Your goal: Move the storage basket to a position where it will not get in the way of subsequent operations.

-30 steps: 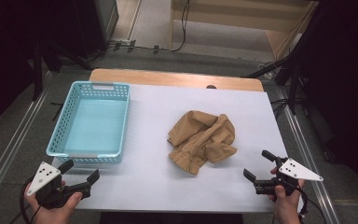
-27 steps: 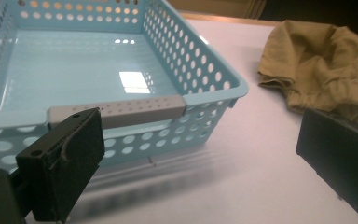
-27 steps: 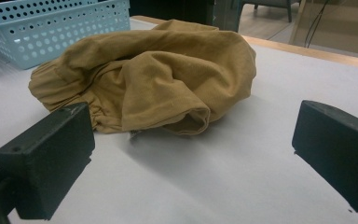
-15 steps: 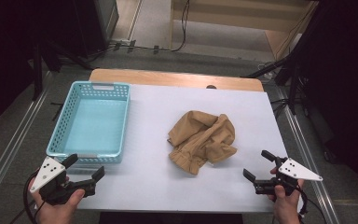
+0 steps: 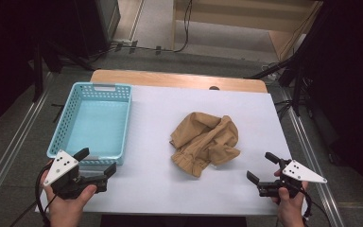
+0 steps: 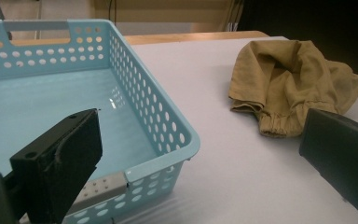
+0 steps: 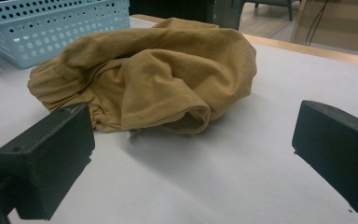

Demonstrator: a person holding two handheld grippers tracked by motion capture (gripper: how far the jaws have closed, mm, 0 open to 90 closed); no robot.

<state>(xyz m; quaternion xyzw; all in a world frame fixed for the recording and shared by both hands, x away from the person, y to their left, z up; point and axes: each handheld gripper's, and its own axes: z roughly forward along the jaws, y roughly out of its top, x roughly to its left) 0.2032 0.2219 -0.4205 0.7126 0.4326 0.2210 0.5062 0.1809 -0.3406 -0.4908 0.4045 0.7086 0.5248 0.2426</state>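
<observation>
Right tool (image 5: 263, 169) at lower right of the frame, jaws spread and empty, should go in low at the near bunched edge of the tan garment (image 5: 205, 138) crumpled mid-worktop (image 5: 151, 189), while left tool (image 5: 97, 161), also released, waits by the blue basket (image 5: 123, 127) at left.

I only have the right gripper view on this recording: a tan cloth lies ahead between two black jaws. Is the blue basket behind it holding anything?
Observer: No. In the high view the blue basket has a bare floor.
Operator: Where is the other hand?
Observer: The left tongs sit at the basket's near corner, jaws apart.
Operator: Is anything touching the cloth?
Observer: No. The tan cloth lies bunched alone on the white table, with the right tongs off to its right, apart from it.
</observation>
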